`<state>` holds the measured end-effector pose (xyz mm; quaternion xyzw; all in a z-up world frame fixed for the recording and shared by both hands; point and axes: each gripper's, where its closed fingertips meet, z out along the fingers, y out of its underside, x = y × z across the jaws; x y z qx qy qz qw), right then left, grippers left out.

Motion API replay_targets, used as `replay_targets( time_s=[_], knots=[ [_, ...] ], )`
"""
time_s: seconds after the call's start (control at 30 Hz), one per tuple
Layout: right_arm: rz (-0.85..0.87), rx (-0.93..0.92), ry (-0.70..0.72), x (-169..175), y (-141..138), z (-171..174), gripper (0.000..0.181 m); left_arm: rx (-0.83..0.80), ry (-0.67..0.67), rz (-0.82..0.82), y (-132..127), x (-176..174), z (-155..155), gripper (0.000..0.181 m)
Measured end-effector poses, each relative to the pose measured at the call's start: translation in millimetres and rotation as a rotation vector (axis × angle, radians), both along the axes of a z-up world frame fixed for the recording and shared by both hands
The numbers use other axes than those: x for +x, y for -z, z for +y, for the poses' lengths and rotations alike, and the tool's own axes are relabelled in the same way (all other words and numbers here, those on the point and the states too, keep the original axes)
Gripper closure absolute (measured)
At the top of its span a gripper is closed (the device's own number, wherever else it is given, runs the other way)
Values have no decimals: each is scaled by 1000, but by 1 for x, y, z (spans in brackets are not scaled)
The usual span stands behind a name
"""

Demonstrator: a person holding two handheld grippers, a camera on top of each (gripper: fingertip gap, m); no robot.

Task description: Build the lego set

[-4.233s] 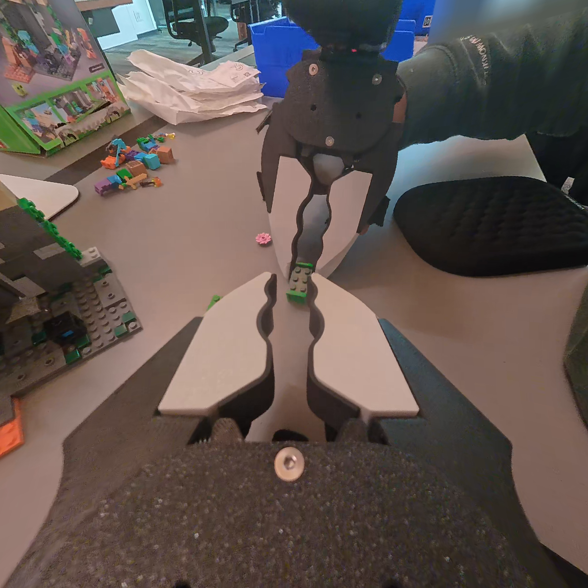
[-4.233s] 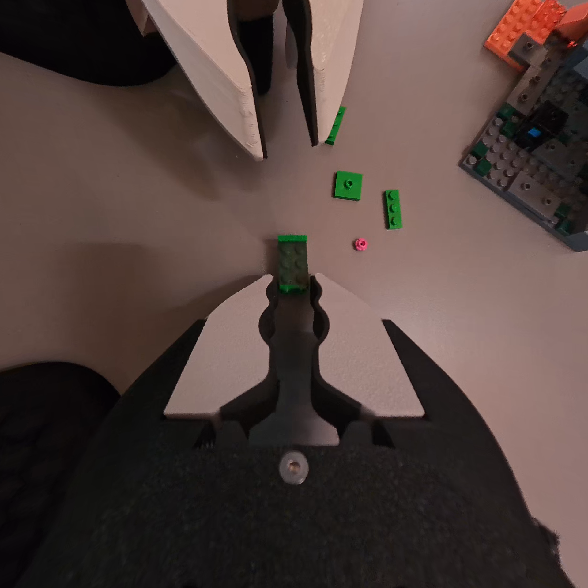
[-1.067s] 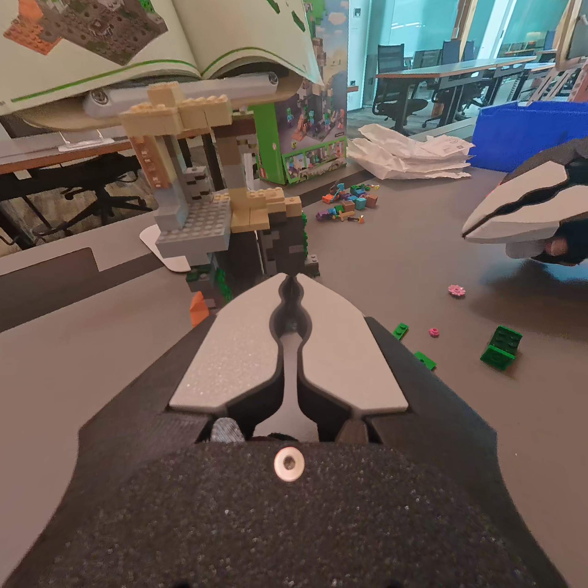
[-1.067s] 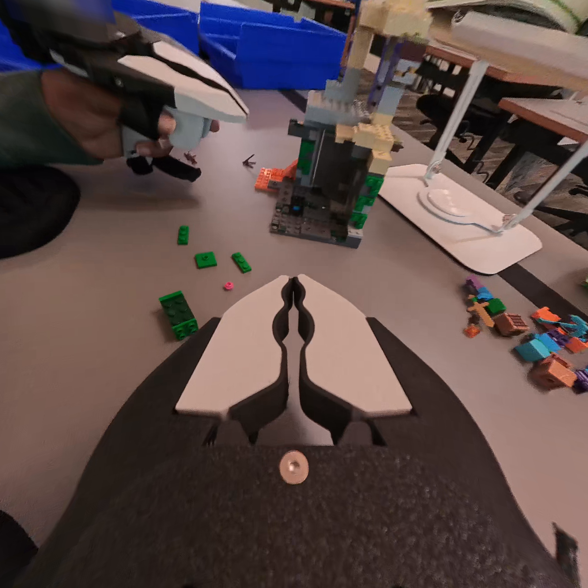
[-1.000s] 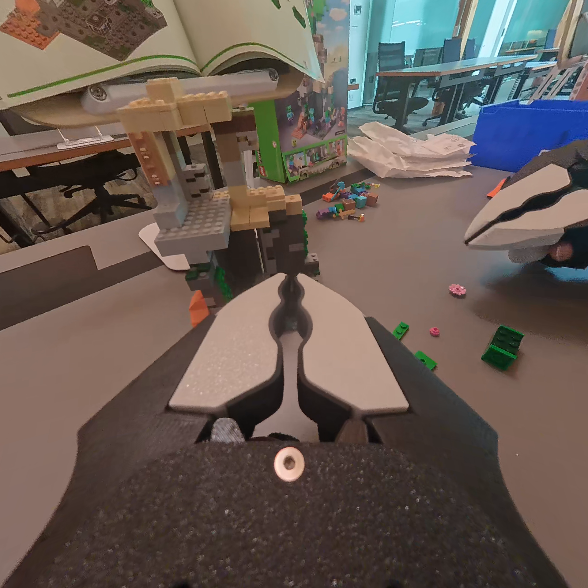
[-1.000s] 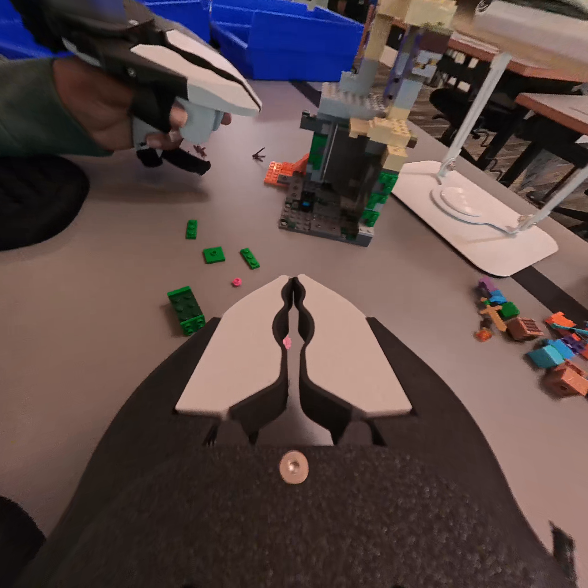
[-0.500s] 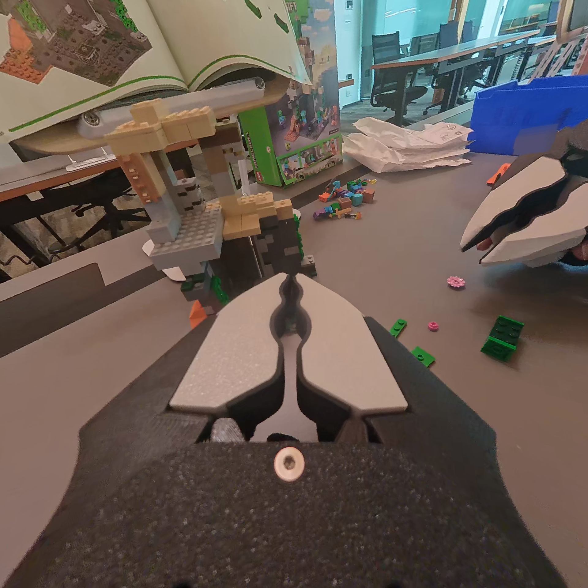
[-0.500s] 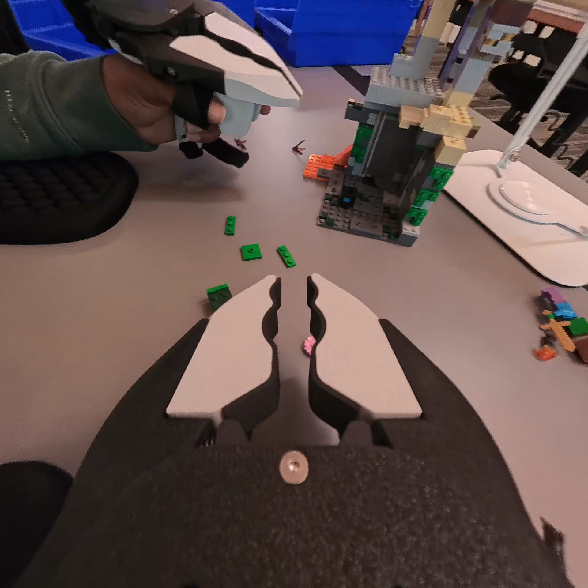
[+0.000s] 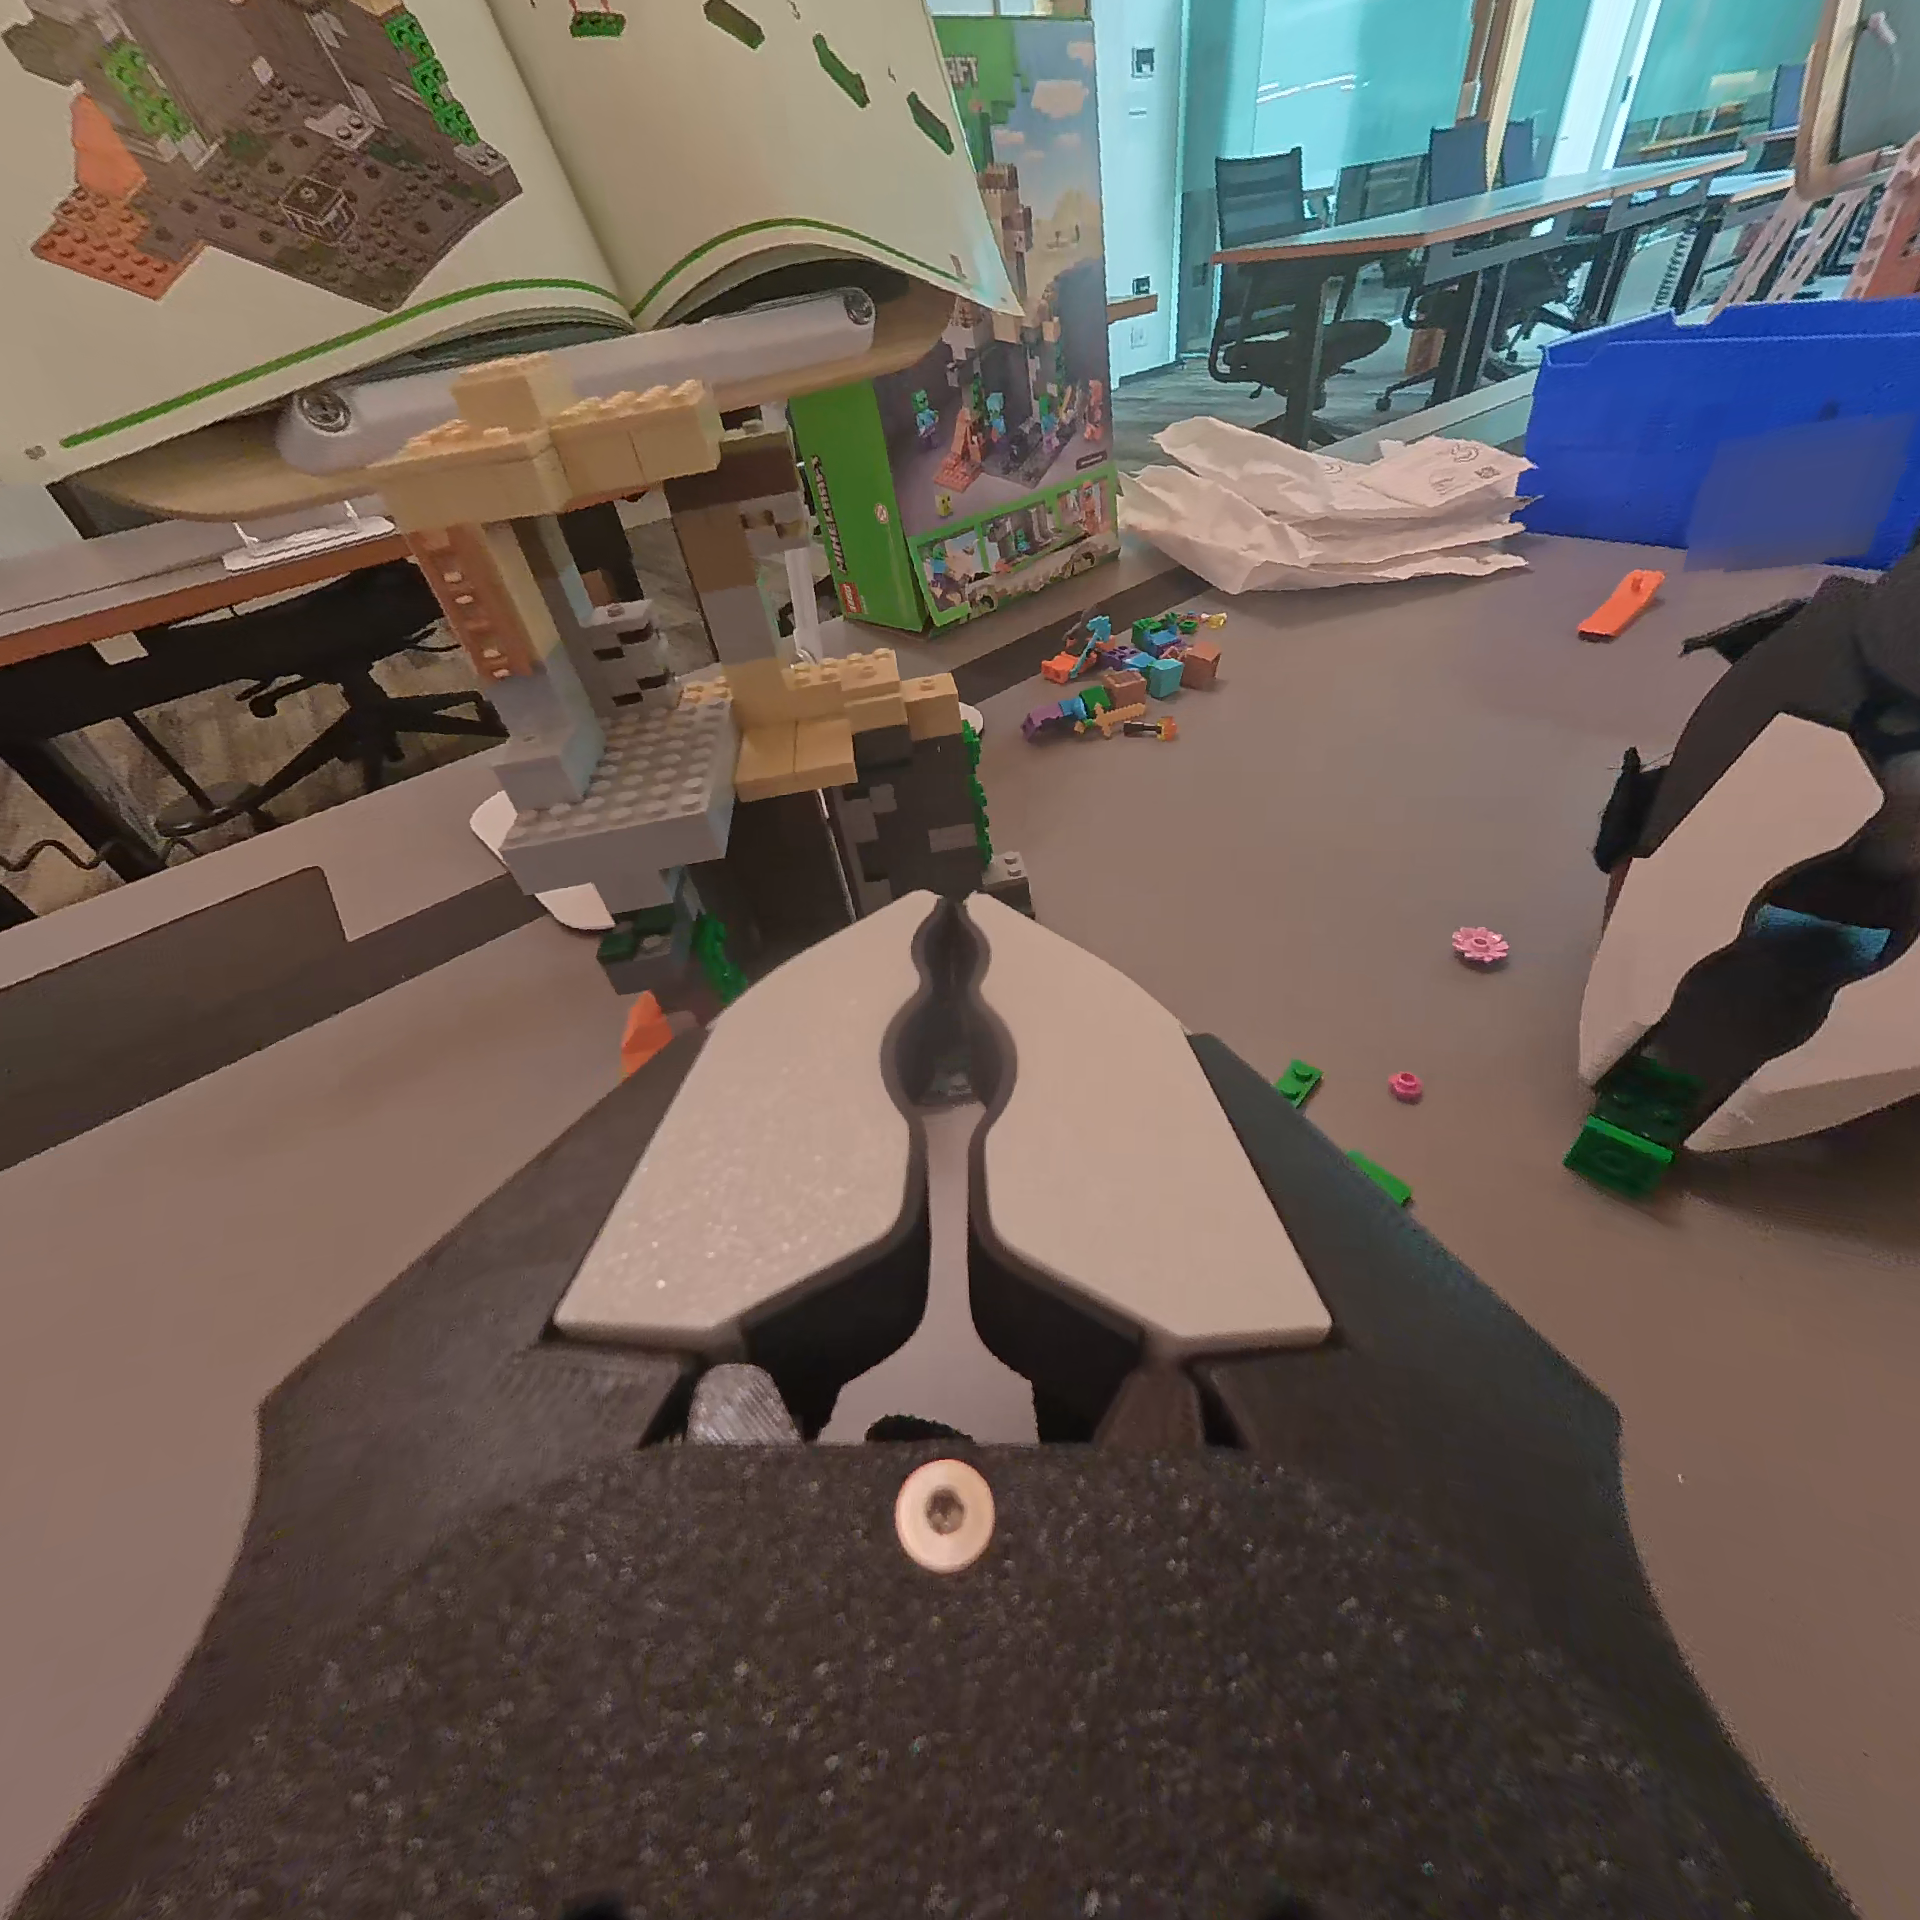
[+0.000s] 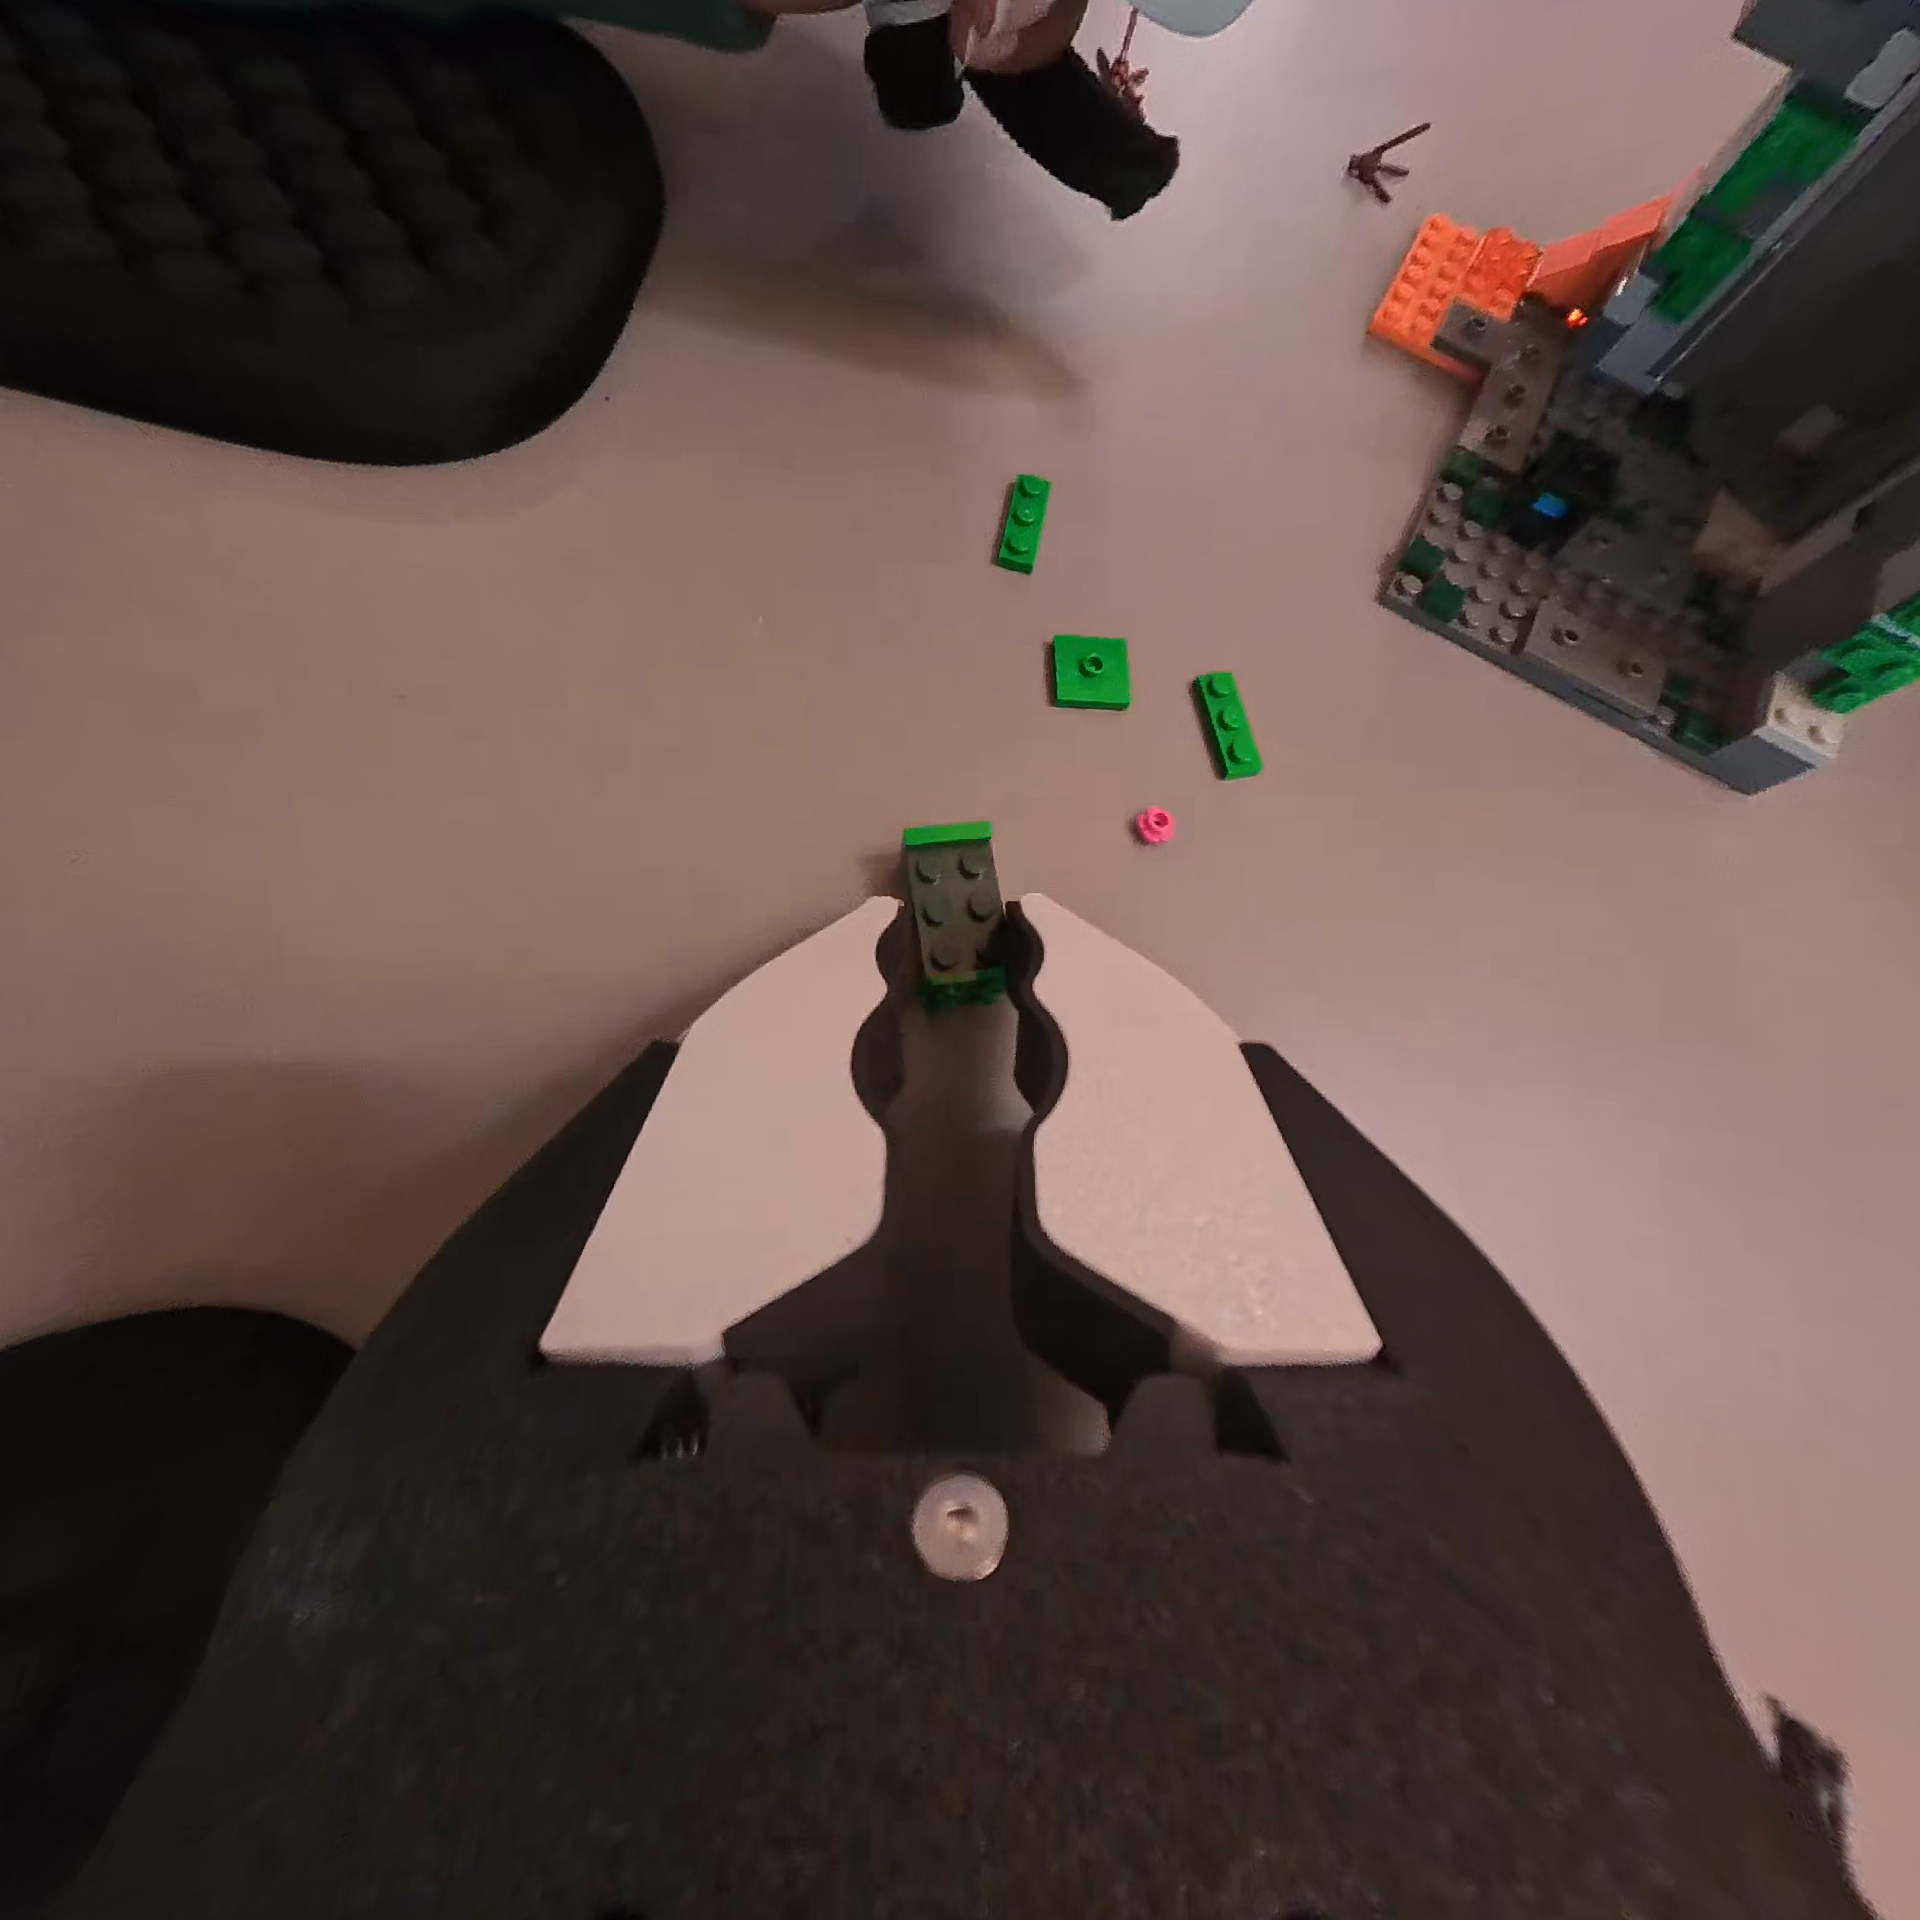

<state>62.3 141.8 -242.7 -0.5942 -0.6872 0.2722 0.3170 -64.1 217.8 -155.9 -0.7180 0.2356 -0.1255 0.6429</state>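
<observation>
Grey tabletop (image 10: 416, 727) carries a green brick stack (image 10: 954, 914), lying between the right gripper (image 10: 958, 906) fingertips, whose fingers flank it without visibly clamping. Left gripper (image 9: 948, 906) fingers are pressed together, empty, pointing at the lego tower (image 9: 665, 665) well left of the stack.

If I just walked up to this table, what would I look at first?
Probably the tall half-built lego tower standing mid-table, with the open instruction book propped just above it. Next, the right gripper down at the table with its fingers around a green brick stack. Small green plates and a tiny pink stud lie scattered just beyond it.
</observation>
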Motion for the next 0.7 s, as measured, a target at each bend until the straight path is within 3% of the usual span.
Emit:
replay_targets(
  time_s=[0.4, 0.57, 0.7],
  knots=[
    [10, -21, 12, 8, -4, 6, 158, 12, -2, 37, 0, 2, -2, 181],
    [177, -8, 105, 7, -33, 26, 156, 11, -10, 26, -3, 0, -3, 181],
    [316, 108, 259, 19, -68, 67, 161, 9, -14, 14, -3, 0, -3, 181]
  ],
)
